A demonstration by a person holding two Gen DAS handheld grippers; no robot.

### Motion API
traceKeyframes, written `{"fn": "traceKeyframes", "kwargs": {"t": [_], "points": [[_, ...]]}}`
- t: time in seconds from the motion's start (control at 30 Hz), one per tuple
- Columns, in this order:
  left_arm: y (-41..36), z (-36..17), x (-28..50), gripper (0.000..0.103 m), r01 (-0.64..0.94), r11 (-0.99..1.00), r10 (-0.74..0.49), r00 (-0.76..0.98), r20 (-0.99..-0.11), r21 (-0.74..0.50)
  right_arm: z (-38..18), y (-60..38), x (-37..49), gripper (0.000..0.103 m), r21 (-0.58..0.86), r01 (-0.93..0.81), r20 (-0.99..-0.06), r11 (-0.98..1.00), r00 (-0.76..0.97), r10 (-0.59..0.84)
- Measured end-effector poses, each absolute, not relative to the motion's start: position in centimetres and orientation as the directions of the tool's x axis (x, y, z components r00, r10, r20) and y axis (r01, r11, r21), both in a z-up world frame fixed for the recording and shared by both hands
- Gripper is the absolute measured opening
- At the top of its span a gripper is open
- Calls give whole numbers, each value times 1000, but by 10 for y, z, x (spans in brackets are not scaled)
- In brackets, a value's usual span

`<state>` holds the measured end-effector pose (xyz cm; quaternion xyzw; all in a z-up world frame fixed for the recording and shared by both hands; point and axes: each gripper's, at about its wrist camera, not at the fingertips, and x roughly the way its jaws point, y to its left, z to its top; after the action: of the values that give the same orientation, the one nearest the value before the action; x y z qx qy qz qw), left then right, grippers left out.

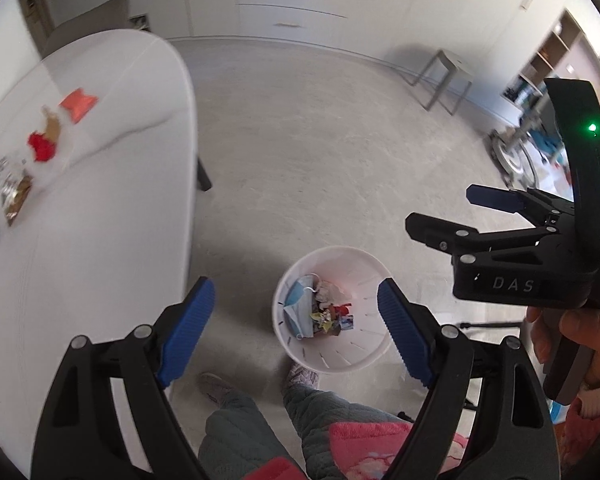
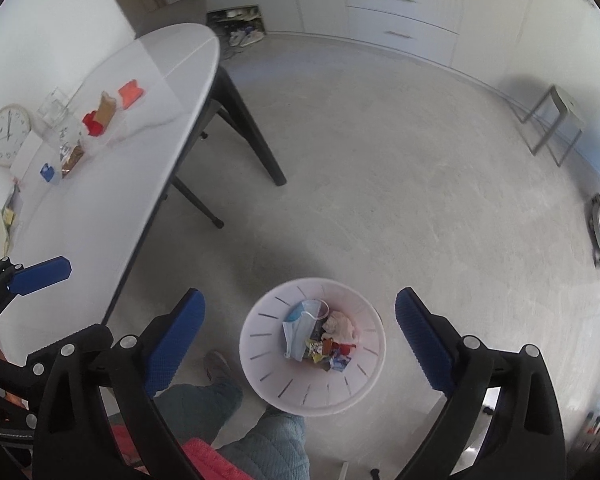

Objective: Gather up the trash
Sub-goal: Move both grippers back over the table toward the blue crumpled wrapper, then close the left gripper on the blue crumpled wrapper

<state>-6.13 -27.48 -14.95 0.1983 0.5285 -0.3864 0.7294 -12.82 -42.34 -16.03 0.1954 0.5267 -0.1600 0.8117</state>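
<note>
Both tools hang above a white slotted waste bin (image 2: 313, 346) that stands on the pale floor just beside the white worktop (image 2: 112, 184). The right hand-held gripper (image 2: 300, 336) points steeply down with its blue pads spread wide and nothing between them; the bin sits framed in the gap far below. The left hand-held gripper (image 1: 296, 332) is likewise released and empty, its blue fingers (image 1: 188, 332) parted on either side of the same bin in its own view.

Inside the bin lie a blue face mask (image 2: 300, 330), a crumpled white tissue (image 2: 340, 326) and several small coloured wrappers (image 2: 332, 354) (too small to read).

More trash lies on the worktop, well apart from both tools: an orange packet (image 2: 131, 93), a tan wrapper (image 2: 107, 107), a red crumpled wrapper (image 2: 93, 123), a silvery-brown wrapper (image 2: 72, 152) and a small blue piece (image 2: 47, 171). A clear glass container (image 2: 56, 114) stands near them.

A round wall clock (image 2: 8, 134) leans at the far side of the worktop. The person's quilted trouser legs and slippered feet (image 2: 218, 366) show beside the bin.
</note>
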Motion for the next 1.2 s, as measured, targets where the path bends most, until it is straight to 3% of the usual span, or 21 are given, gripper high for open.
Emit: {"fn": "traceKeyframes", "kwargs": {"t": [0.33, 0.63, 0.9, 1.2], "points": [[-179, -138, 60, 86, 546, 831, -300, 274, -914, -109, -134, -379, 2, 99, 163, 311, -890, 936, 456, 4], [-74, -151, 220, 88, 362, 932, -162, 374, -913, -17, -121, -321, 136, 99, 186, 253, -876, 949, 481, 43], [6, -186, 332, 88, 213, 977, -91, 383, -919, -8, -129, -245, 232, 99, 213, 140, -859, 967, 499, 117], [34, -233, 397, 88, 175, 982, -130, 347, -929, -72, -160, -162, 304, 99, 146, -19, -888, 989, 439, 139]]}}
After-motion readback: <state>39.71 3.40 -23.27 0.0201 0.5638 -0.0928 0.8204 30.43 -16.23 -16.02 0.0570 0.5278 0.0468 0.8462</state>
